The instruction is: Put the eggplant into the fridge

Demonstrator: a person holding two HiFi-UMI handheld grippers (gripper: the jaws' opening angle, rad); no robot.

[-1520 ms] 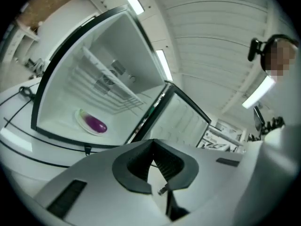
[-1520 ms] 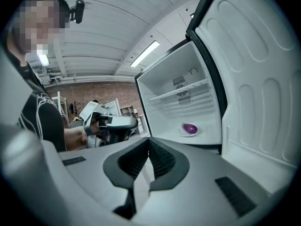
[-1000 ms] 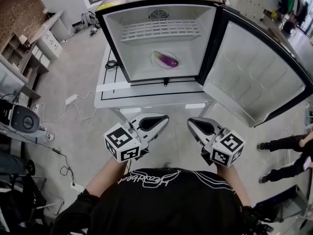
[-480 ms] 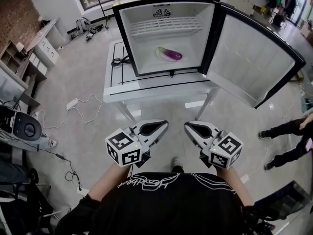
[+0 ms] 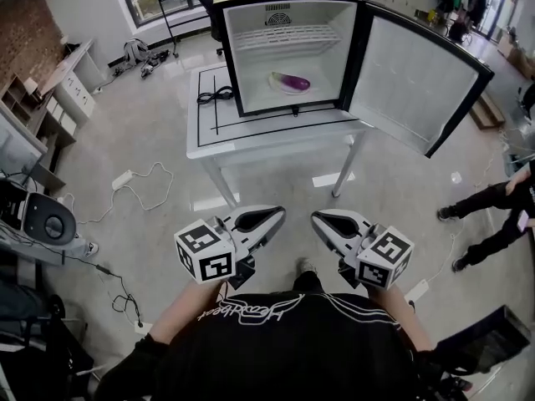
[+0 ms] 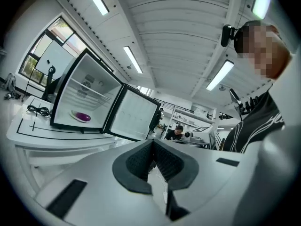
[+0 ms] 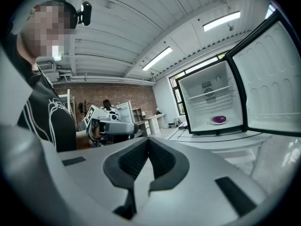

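Eggplant (image 5: 293,81) lies on a plate (image 5: 276,79) in the bottom of the fridge (image 5: 284,58), under the wire shelf (image 5: 288,37). Door (image 5: 410,78) hangs wide open on the right. Fridge stands on a white table (image 5: 251,136). Both grippers sit low, just ahead of the person's chest, well apart from the table. Left gripper (image 5: 278,212): jaws together, nothing between them. Right gripper (image 5: 317,217): jaws together too, empty. They point toward the fridge, side by side, not touching.
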